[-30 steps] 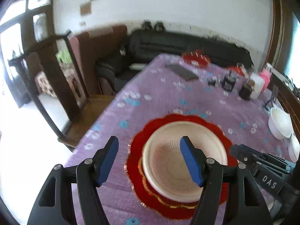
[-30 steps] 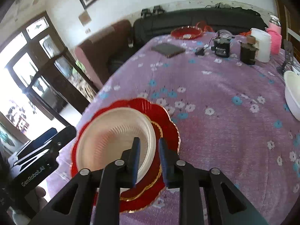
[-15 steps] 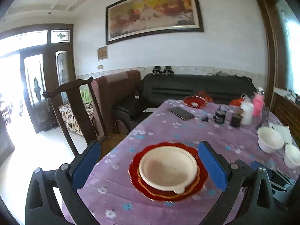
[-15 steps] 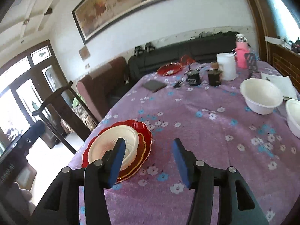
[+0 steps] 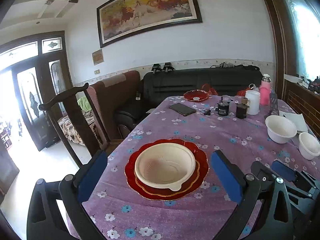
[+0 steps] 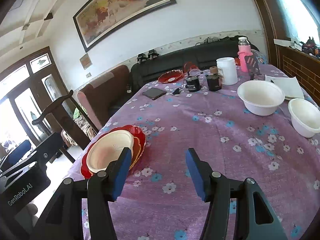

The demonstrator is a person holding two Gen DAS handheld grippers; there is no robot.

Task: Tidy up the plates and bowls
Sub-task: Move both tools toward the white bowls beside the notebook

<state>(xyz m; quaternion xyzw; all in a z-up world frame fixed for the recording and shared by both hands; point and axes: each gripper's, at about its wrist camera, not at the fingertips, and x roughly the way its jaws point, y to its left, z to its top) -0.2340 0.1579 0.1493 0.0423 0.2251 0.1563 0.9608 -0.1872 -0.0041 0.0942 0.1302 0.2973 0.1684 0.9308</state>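
My left gripper (image 5: 159,177): jaws spread wide, empty. My right gripper (image 6: 158,173): jaws opening, nothing between. Red plates: two, stacked (image 5: 167,169) at my left's twelve o'clock, carrying one cream plate (image 5: 165,165). White bowls: two, larger (image 6: 261,97) and smaller (image 6: 305,117), at my right's two o'clock. Far end: phone (image 6: 154,93), jars, one red dish (image 6: 170,76). Purple floral tablecloth (image 6: 200,132); black sofa (image 5: 200,82) beyond.
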